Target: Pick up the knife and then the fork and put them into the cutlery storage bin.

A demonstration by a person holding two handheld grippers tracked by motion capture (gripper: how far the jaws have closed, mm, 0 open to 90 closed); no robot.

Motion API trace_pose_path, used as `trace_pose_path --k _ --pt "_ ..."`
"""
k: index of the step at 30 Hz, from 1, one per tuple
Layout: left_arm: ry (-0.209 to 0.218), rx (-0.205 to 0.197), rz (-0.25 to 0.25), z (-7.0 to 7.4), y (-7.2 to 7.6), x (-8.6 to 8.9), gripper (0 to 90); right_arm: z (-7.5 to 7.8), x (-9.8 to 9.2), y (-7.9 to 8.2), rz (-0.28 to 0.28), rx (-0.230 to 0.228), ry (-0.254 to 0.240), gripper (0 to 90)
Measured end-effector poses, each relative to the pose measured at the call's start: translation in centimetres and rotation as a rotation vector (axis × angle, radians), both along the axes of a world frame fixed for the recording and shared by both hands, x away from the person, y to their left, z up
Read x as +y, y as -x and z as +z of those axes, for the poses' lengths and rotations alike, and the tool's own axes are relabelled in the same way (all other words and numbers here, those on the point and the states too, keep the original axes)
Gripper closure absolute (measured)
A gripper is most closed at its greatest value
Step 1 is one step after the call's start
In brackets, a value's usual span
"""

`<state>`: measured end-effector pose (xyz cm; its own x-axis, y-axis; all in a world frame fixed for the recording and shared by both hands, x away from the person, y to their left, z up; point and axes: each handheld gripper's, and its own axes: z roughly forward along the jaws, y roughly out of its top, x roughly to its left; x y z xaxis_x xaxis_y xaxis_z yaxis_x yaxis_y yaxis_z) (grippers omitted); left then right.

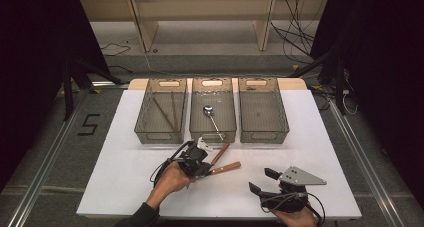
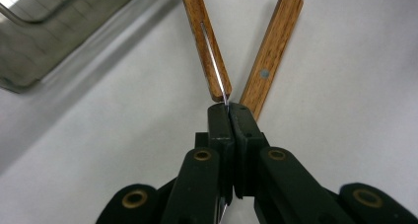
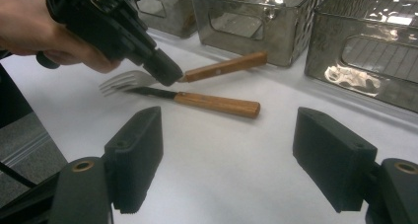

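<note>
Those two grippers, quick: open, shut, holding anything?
Left gripper: shut on the metal neck of a wooden-handled fork.
Right gripper: open, holding nothing, above the white table.

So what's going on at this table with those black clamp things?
A person holds a gripper in each hand and seems to be sorting cutlery into three bins. The left gripper has shut on the metal neck of a wooden-handled fork, which lies on the table beside a wooden-handled knife. The right gripper waits open nearby. One bin already holds a spoon, another chopsticks.
</note>
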<state>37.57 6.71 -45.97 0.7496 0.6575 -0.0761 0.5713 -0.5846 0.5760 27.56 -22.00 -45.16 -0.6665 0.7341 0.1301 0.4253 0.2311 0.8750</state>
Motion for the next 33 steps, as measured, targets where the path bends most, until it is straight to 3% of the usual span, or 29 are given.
trace_pose_path --k 9,14,33 --pt "0.074 -0.007 -0.018 2.1 0.6 0.5 88.6 0.0 0.0 0.0 -0.001 -0.003 0.000 28.1" --pt "0.091 -0.008 -0.033 2.7 0.5 0.3 88.6 0.1 -0.1 0.0 -0.003 -0.003 -0.004 28.1" --pt "0.132 -0.052 -0.059 5.5 -1.5 -3.4 88.6 0.2 -0.2 0.0 -0.005 -0.004 -0.008 28.1"
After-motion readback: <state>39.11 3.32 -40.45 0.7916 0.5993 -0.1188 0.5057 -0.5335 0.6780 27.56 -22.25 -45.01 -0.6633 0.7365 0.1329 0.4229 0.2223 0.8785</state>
